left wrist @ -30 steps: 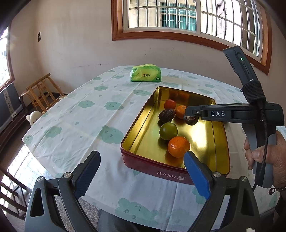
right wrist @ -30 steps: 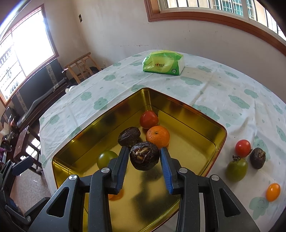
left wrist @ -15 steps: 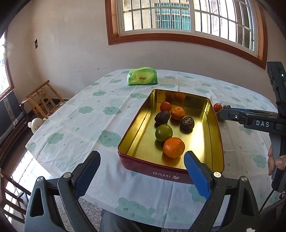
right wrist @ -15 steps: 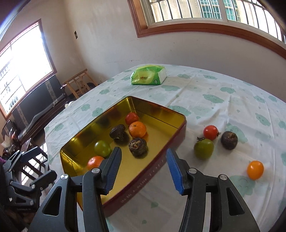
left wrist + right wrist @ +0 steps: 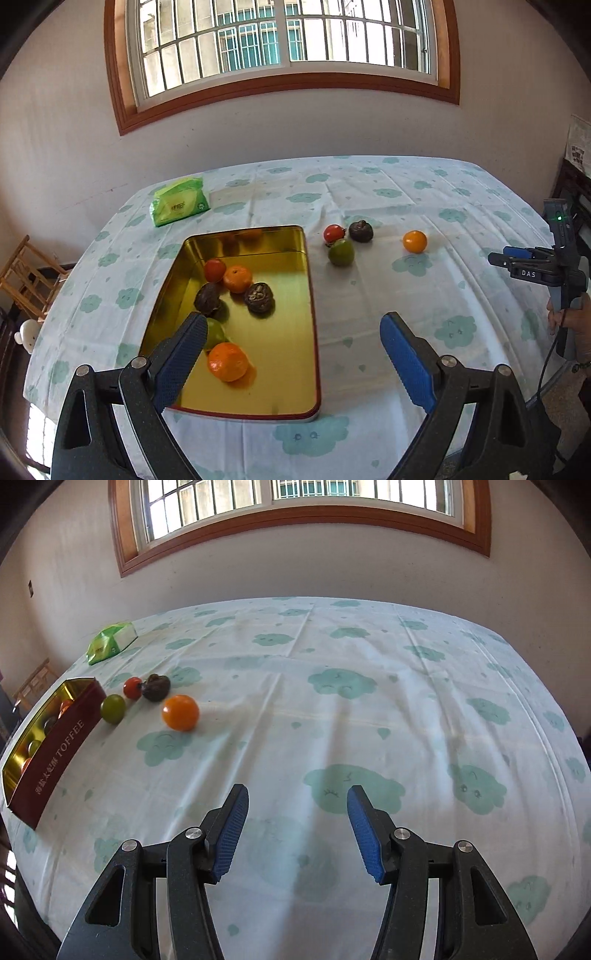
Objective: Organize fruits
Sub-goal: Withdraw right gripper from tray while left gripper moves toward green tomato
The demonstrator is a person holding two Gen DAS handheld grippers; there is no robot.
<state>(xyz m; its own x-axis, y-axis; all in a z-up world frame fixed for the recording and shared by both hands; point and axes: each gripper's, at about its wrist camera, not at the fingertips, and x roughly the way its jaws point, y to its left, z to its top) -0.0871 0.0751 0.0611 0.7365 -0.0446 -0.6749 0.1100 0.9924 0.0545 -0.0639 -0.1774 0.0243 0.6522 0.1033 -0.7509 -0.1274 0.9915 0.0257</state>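
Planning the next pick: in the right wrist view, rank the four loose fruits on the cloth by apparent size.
1. Round orange fruit, though it is nearest the camera.
2. Wrinkled dark brown fruit and smooth green fruit: too alike to rank.
3. Small red tomato.

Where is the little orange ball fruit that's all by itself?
In the left wrist view the lone orange fruit sits on the tablecloth right of the tin, just past the green fruit.

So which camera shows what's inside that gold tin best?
The left wrist view: it looks down into the tin, showing all six fruits. The right wrist view shows mainly its red side wall, with only slivers of fruit.
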